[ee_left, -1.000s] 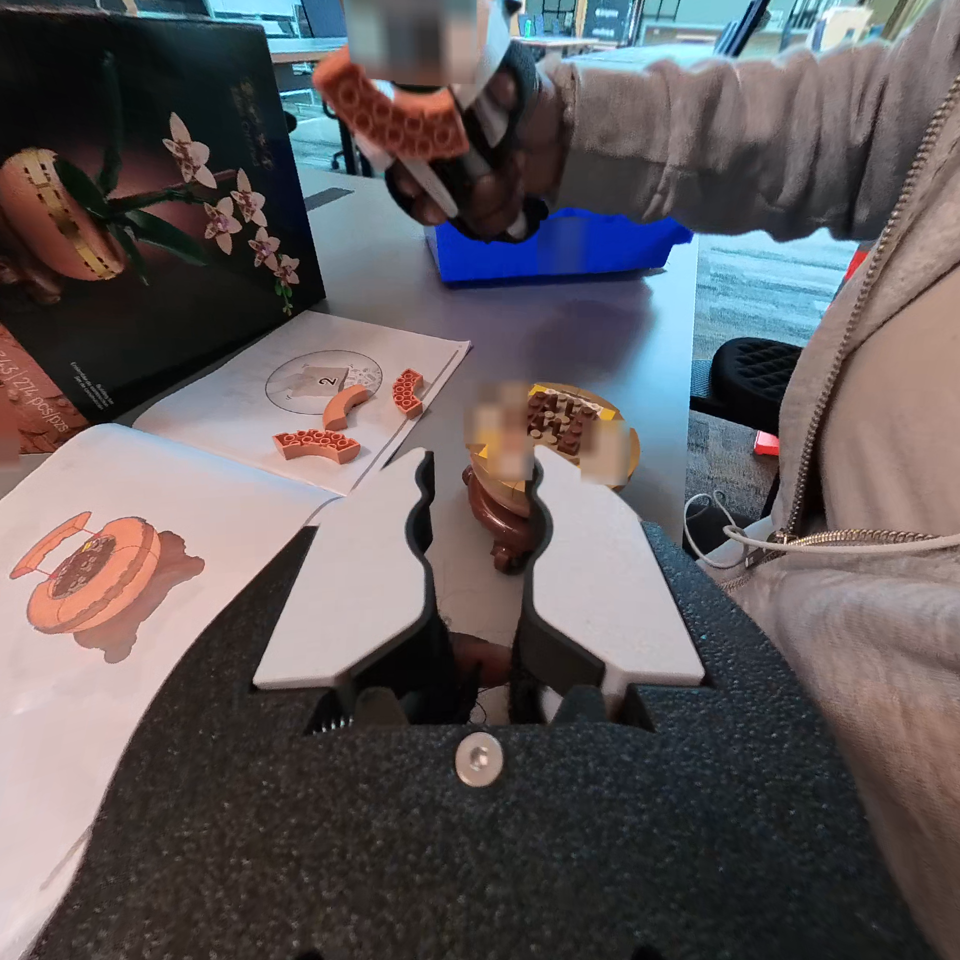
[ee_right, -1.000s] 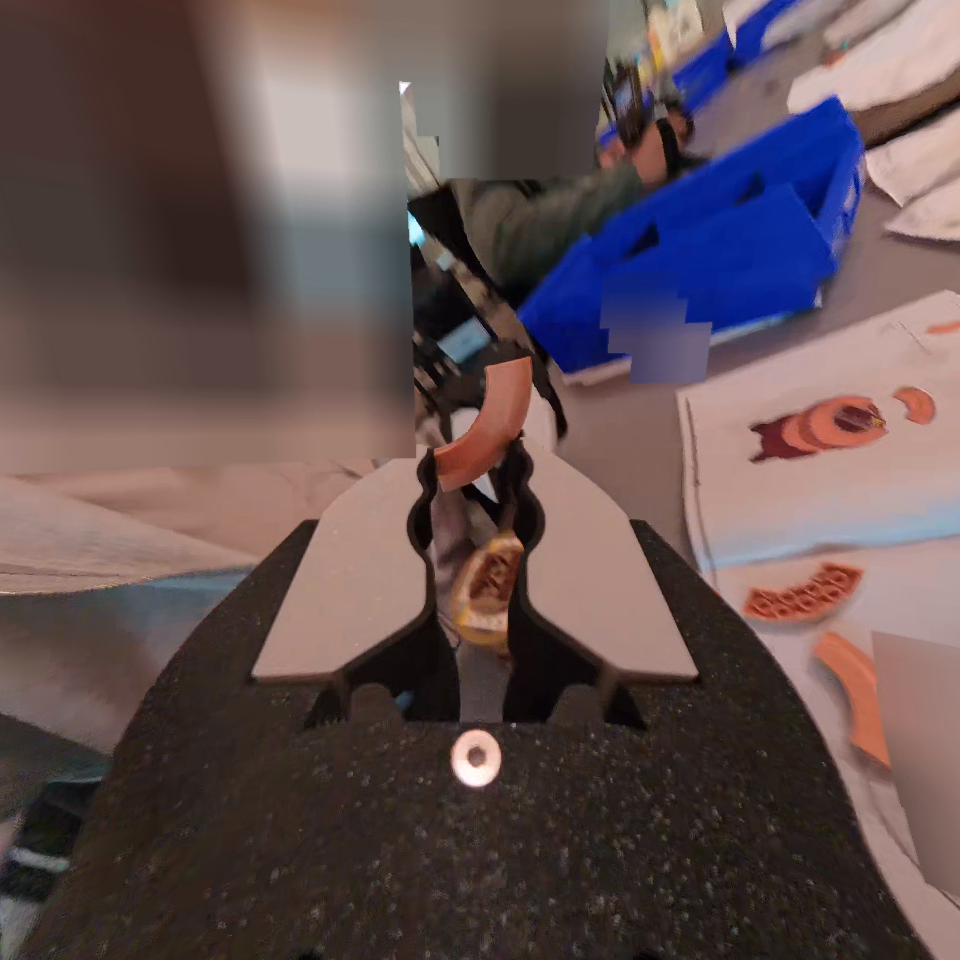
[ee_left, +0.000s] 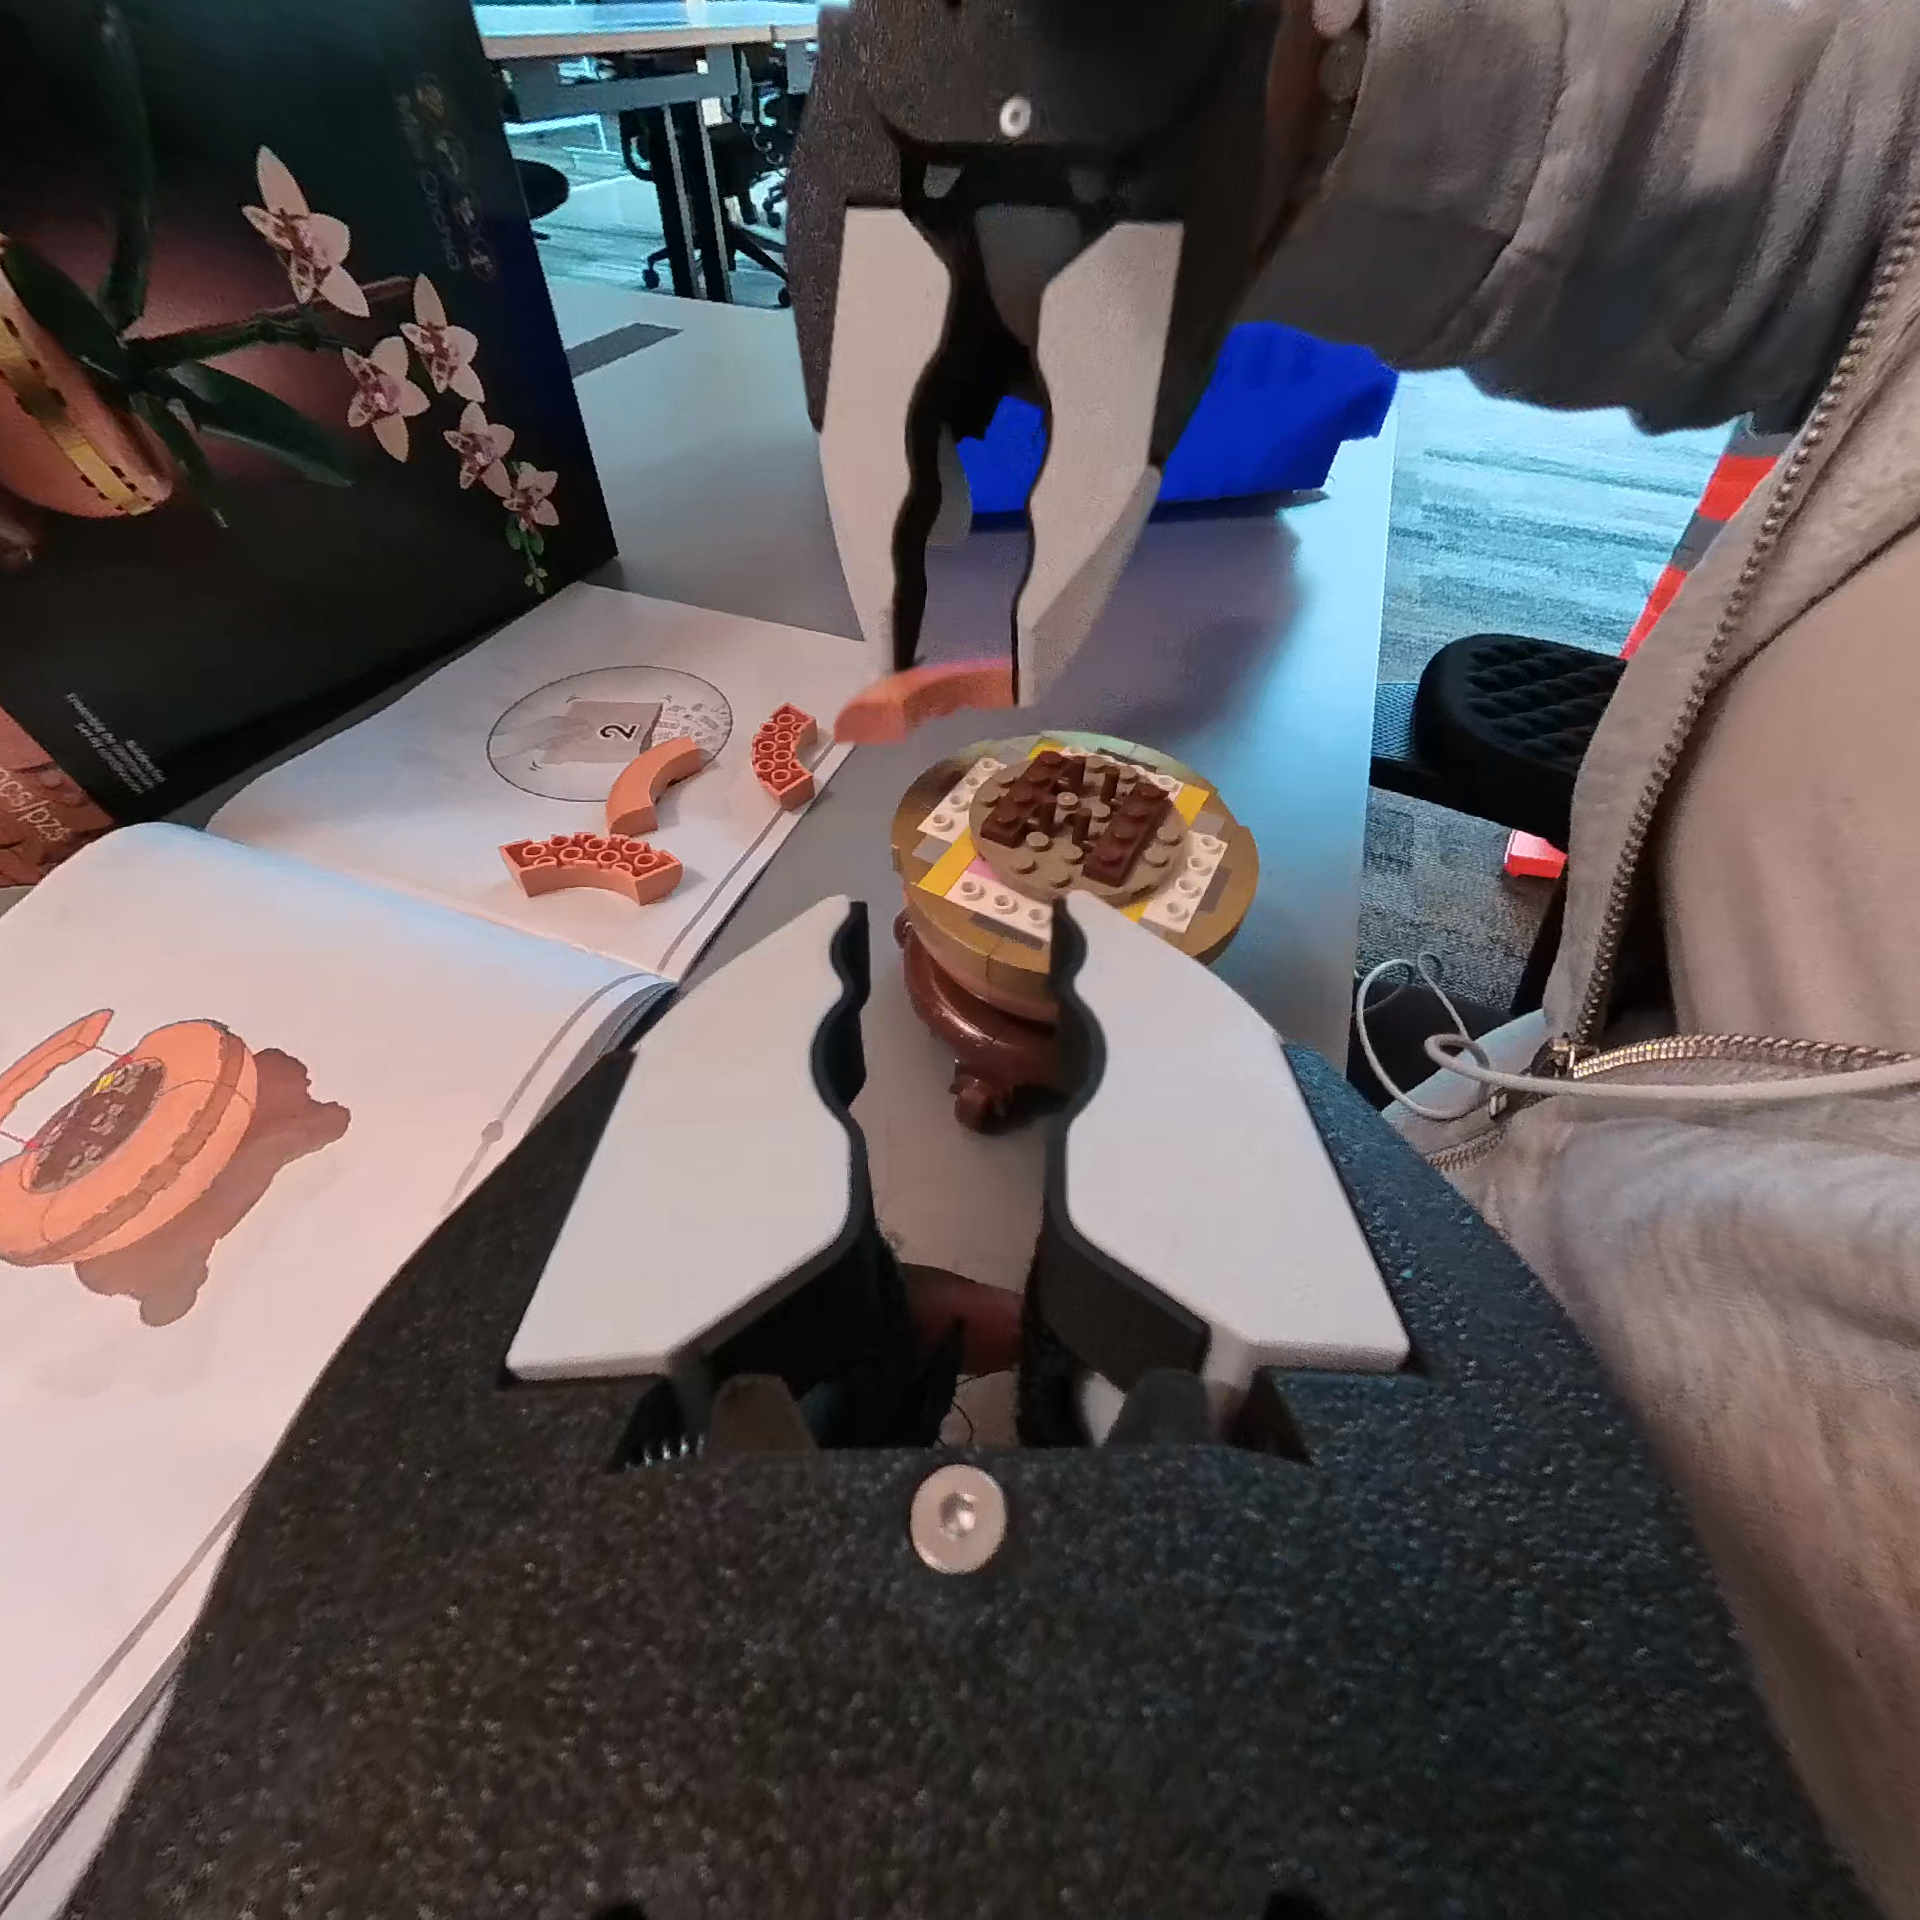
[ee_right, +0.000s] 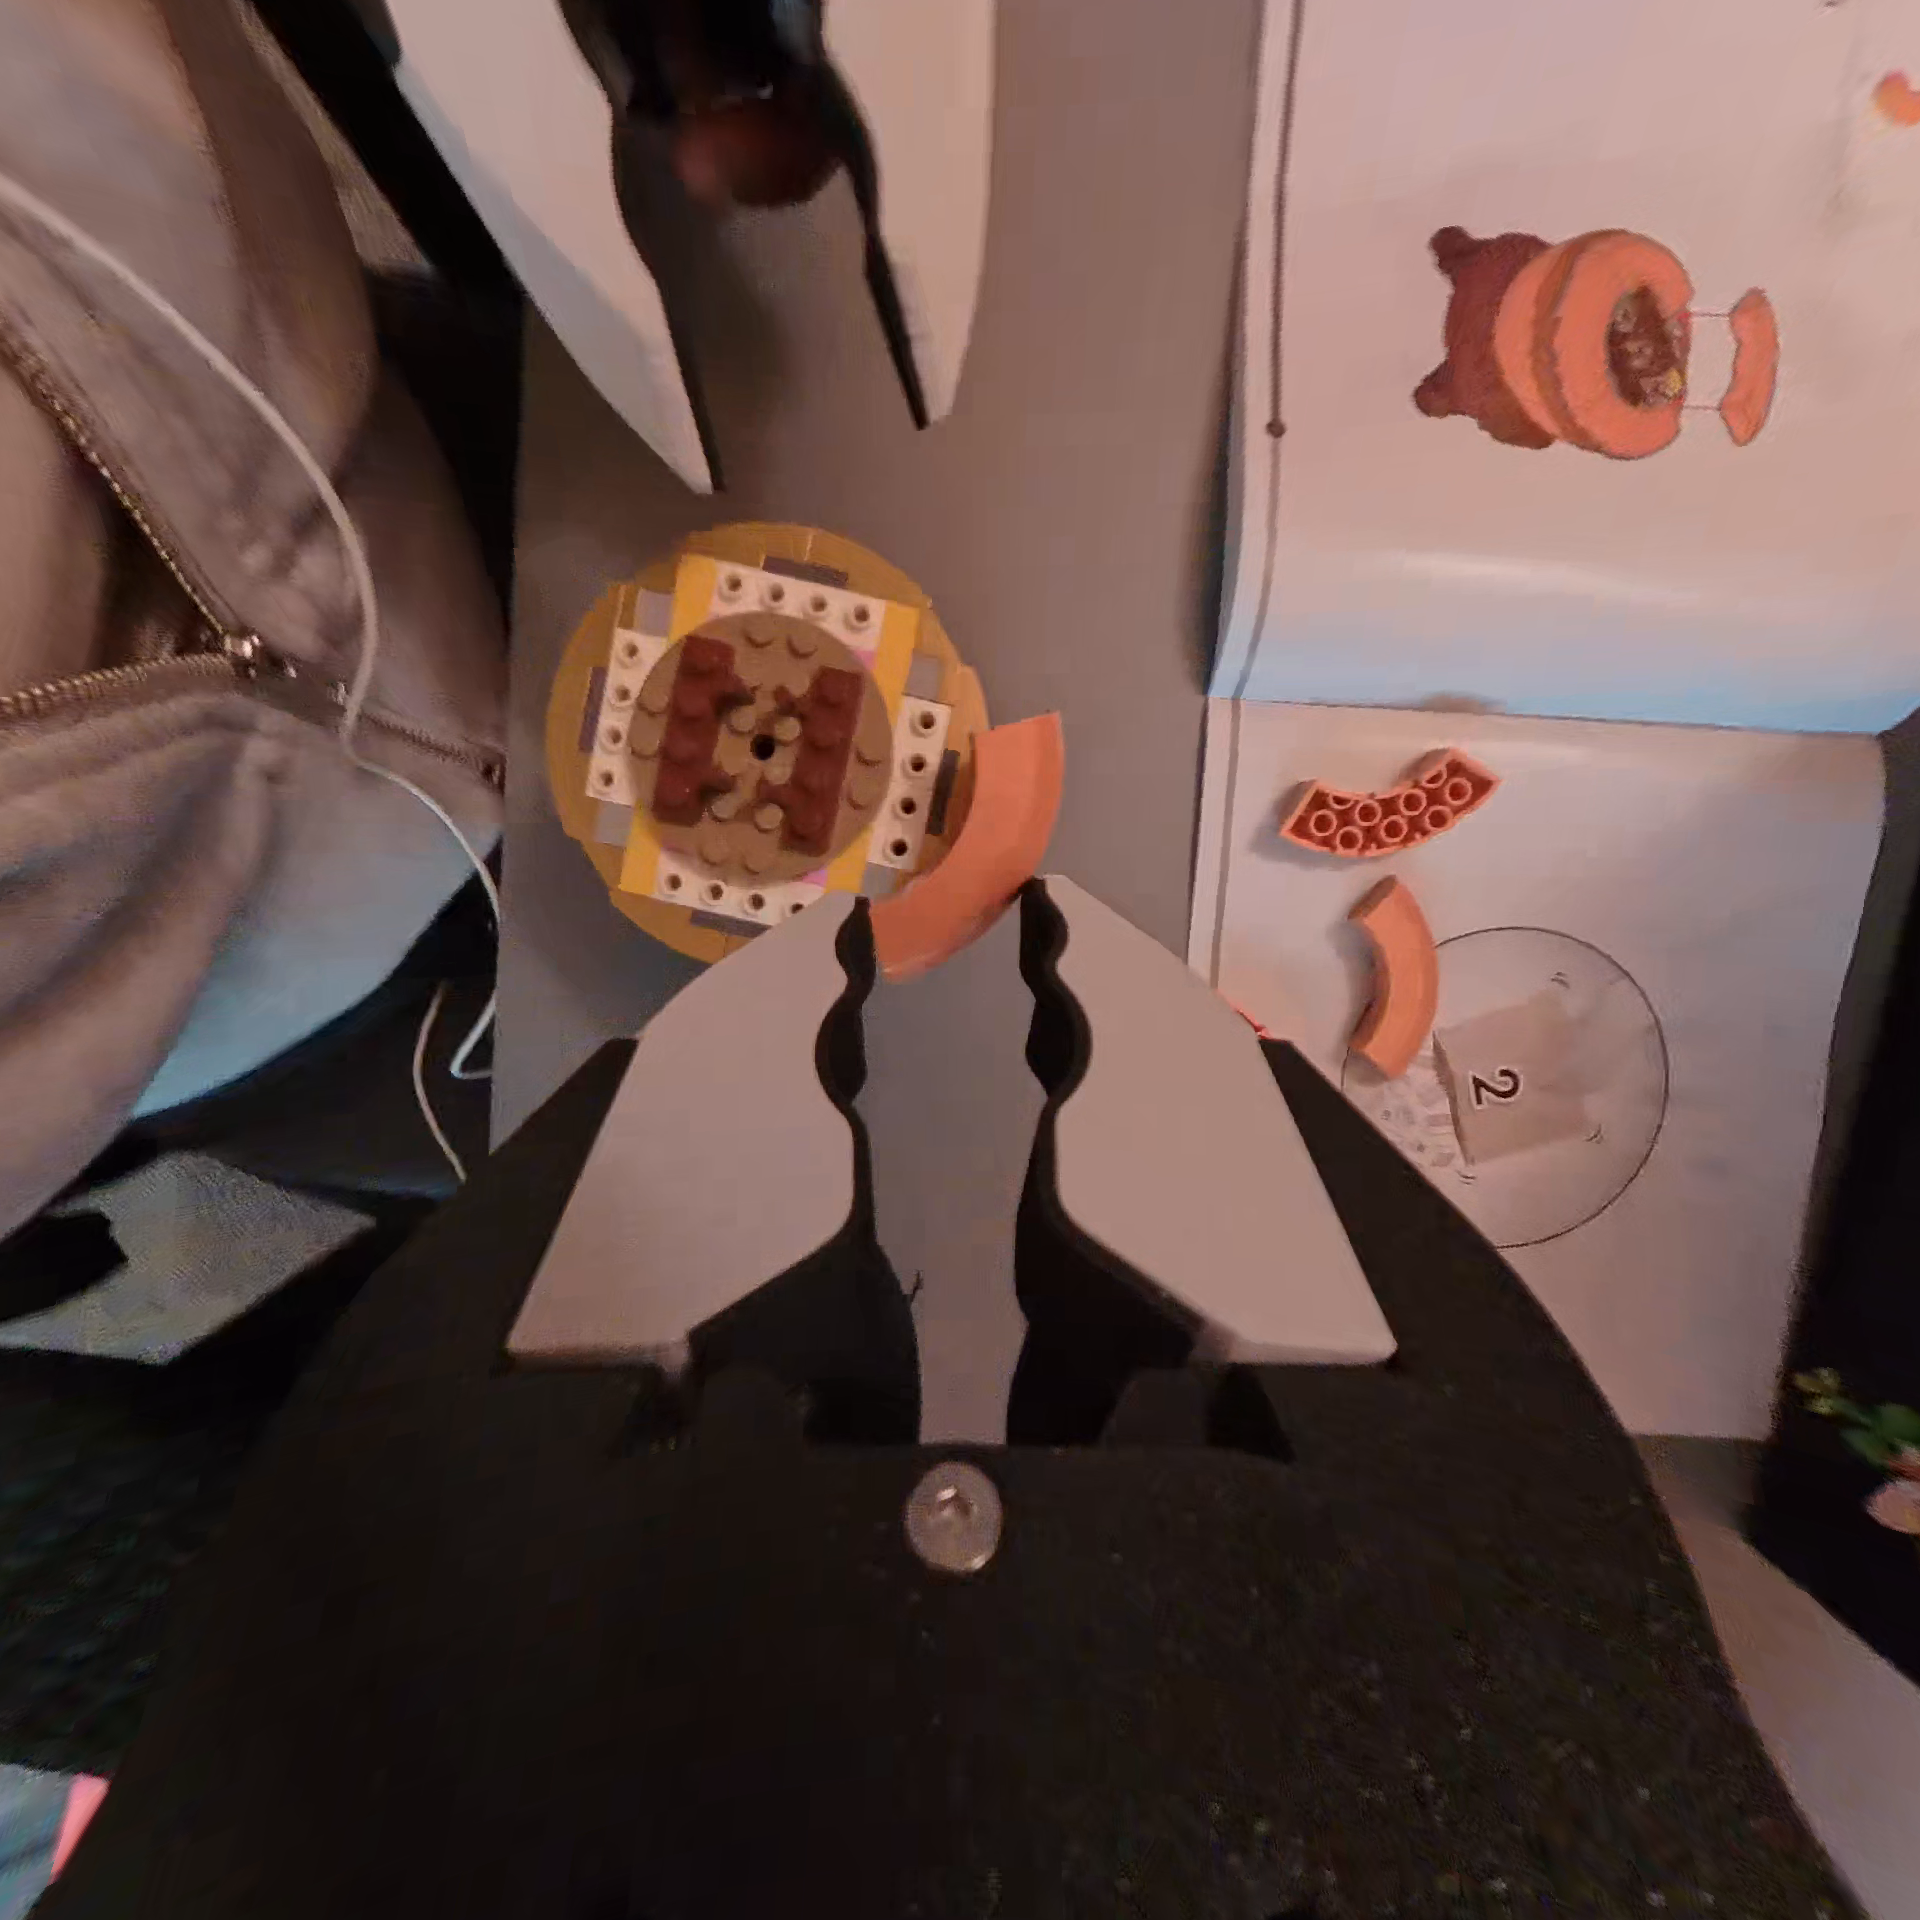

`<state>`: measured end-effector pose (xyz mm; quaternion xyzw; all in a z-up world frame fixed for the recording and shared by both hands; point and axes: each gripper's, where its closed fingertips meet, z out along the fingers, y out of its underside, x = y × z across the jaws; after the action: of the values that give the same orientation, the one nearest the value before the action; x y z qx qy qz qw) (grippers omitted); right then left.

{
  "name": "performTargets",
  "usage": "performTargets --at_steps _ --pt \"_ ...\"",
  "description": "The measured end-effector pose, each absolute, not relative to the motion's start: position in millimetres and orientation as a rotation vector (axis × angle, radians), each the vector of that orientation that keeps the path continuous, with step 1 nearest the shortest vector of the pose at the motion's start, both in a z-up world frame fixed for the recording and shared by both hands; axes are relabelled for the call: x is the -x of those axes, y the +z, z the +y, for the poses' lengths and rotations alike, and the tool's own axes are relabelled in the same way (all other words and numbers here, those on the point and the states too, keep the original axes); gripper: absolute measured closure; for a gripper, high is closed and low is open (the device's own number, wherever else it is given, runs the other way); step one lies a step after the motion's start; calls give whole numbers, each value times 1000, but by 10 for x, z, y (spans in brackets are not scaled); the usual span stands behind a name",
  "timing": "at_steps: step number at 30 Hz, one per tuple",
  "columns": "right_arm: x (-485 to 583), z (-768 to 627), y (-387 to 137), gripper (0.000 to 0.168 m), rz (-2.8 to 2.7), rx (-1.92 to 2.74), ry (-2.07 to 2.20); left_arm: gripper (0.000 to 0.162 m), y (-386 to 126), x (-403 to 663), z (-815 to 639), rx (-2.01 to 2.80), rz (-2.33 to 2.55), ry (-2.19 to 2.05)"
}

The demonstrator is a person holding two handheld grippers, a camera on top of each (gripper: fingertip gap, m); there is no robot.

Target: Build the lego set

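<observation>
Left wrist view: grey table (ee_left: 1195, 644) carries an open instruction booklet (ee_left: 312, 997) with the set's box (ee_left: 260, 416) standing behind it; on the booklet lie three loose curved salmon bricks (ee_left: 592, 862). The round pot base (ee_left: 1075, 842), studded top up on a brown pedestal, stands just ahead of the left gripper (ee_left: 961, 935), whose fingers flank the pedestal; whether they actually clamp it cannot be told, since the contact is hidden behind the fingertips. The right gripper (ee_left: 961, 665) comes in from above, pointing down, and is clenched on a curved salmon arch piece (ee_left: 920, 701). Right wrist view: the arch piece (ee_right: 977, 842) sits at the tips of the right gripper (ee_right: 940, 914), just beside the base (ee_right: 764, 738) rim on its booklet side, its long axis curving along that rim, hollow side towards the base. Judgement: the coming move is a short shift towards the base and a press down onto the rim studs; the right gripper is the nearer one. The piece's underside is hidden, its gripped end is covered, and motion blur softens its edges.
</observation>
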<state>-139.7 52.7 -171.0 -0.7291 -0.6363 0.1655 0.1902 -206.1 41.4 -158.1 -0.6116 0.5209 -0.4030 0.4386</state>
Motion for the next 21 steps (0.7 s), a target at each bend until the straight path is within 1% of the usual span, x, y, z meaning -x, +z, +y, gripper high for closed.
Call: performTargets --at_steps 5,13,21 --pt "1462 501 -1730 141 -1942 2028 369 129 -1584 2017 365 1506 1318 -1006" --pt "1482 483 -1762 141 -2175 1855 229 129 -1590 2017 345 1503 1320 -1003" --pt "1490 479 -1755 141 -2197 1852 195 130 -1575 1984 343 1481 1325 -986"
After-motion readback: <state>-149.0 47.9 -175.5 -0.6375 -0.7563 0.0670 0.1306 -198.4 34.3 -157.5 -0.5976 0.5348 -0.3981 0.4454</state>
